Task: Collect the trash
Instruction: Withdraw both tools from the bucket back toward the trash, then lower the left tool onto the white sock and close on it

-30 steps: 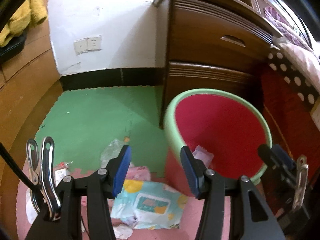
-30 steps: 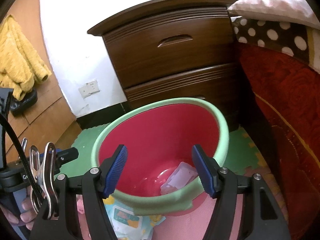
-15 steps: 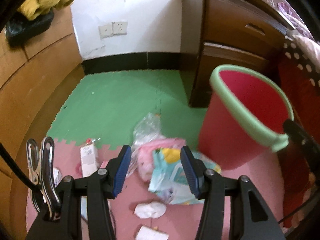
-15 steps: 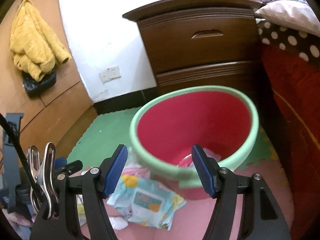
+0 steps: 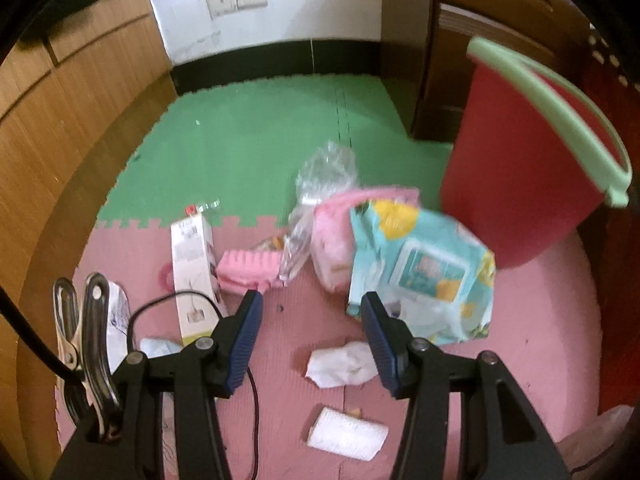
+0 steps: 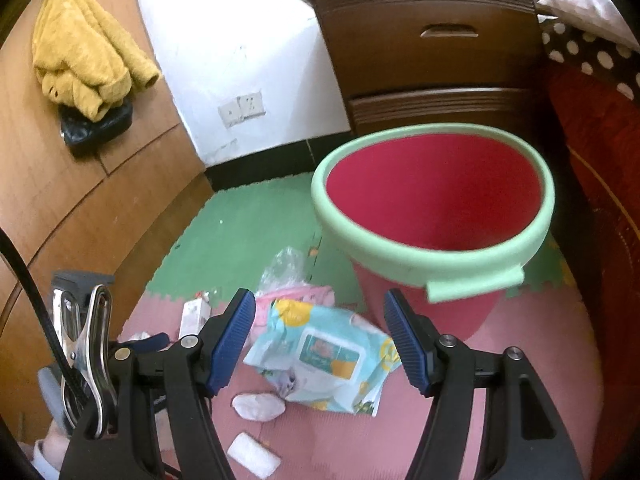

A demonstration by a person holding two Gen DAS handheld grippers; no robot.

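Both hand-held grippers stand with jaws apart and nothing between them. Left gripper [image 5: 312, 340] points down at the pink foam mat [image 5: 532, 320]; a crumpled white tissue [image 5: 344, 364] lies just below its fingertips, a pale-blue wet-wipe pack [image 5: 424, 272] just ahead to the right. Right gripper [image 6: 320, 340] has the red bucket with green rim [image 6: 432, 200] ahead, upright.

Red round plastic bin [image 6: 432, 200]: smooth, pale green rim.
Blue wet-wipe pack [image 5: 424, 268]: glossy crinkled plastic film.
Pink and green foam floor mat [image 5: 248, 140]: matt, finely textured.
Dark brown wooden drawer chest [image 6: 432, 56]: polished, ribbed.
White crumpled tissue [image 5: 344, 364]: soft paper.
Yellow knitted cloth [image 6: 84, 48]: rough.
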